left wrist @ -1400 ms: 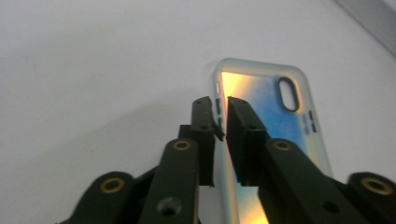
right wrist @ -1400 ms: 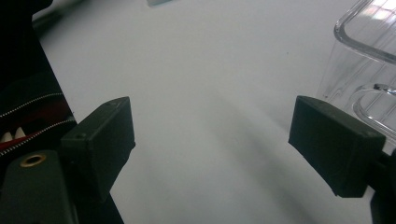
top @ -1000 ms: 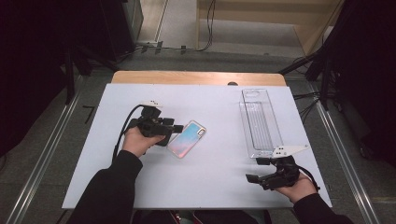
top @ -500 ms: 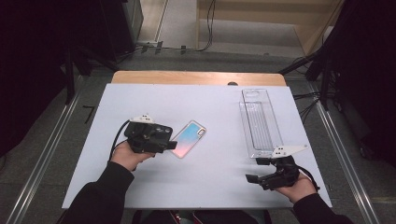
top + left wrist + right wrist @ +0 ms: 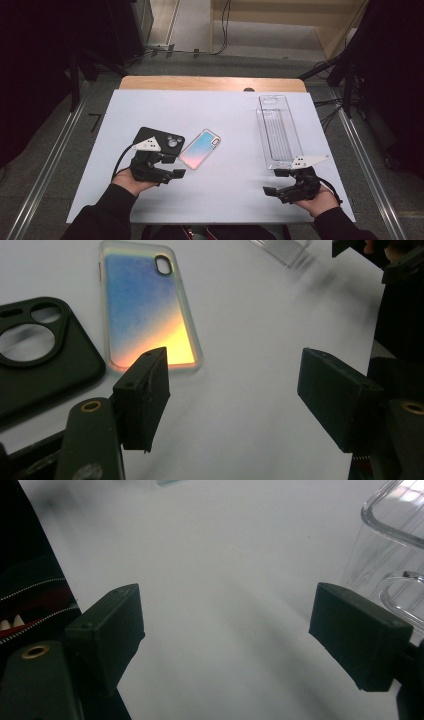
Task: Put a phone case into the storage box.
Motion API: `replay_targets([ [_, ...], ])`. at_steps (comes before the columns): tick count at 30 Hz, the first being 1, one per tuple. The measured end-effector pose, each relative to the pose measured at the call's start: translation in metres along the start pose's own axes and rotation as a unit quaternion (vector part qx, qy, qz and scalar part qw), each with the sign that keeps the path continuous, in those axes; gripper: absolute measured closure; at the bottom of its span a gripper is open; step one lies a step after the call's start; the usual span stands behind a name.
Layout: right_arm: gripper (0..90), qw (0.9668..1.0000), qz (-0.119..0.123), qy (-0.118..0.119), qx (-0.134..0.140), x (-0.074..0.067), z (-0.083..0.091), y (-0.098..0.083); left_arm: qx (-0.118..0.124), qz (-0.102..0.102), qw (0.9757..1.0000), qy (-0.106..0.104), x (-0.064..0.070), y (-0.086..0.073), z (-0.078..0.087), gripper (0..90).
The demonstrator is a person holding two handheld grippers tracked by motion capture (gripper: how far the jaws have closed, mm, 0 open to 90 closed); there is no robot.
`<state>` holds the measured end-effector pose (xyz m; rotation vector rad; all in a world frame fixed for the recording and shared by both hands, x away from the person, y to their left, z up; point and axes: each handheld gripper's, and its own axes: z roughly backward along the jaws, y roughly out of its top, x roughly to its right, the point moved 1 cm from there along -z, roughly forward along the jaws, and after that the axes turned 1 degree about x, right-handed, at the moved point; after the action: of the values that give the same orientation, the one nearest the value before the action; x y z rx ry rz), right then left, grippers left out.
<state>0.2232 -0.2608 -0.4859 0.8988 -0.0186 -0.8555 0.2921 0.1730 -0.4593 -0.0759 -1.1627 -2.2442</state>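
Note:
A black phone case (image 5: 160,138) lies flat on the white table (image 5: 230,115), camera cut-outs up. An iridescent blue-to-orange phone case (image 5: 200,148) lies just to its right. My left gripper (image 5: 174,166) is open, low over the table just nearer than both cases and touching neither. In the left gripper view, the iridescent case (image 5: 145,310) and the black case (image 5: 40,355) lie beyond the open left gripper (image 5: 235,390). My right gripper (image 5: 274,181) is open near the front right edge, holding nothing. The right gripper (image 5: 225,630) has bare table between its jaws.
A long clear plastic tray (image 5: 279,131) lies at the right of the table, its near end close to the right gripper; its wall (image 5: 395,540) shows at the right of the right gripper view. A wooden strip (image 5: 210,83) borders the far edge.
My left gripper has drawn back toward the near edge, and the black case now lies uncovered on the table. The right gripper has barely moved.

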Motion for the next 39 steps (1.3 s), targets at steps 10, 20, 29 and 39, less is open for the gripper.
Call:
replay_targets([
  [10, 12.6, 1.0, 0.001, -0.001, -0.001, 0.0, 0.0, 0.0, 0.003, 0.005, 1.0, 0.004, 0.004, -0.023, 0.015, 29.5],
  [20, 12.6, 1.0, -0.001, 0.0, -0.002, 0.0, -0.001, 0.0, 0.004, 0.008, 0.9998, 0.015, 0.001, -0.031, 0.025, 29.5],
  [29, 12.6, 1.0, 0.0, -0.001, -0.001, 0.002, -0.001, 0.0, -0.003, 0.02, 0.9997, 0.009, -0.002, -0.009, 0.017, 14.5],
  [39, 12.6, 1.0, 0.002, -0.001, -0.001, 0.002, -0.001, 0.0, 0.0, 0.006, 0.9999, 0.01, -0.005, 0.019, 0.0, 0.0],
])
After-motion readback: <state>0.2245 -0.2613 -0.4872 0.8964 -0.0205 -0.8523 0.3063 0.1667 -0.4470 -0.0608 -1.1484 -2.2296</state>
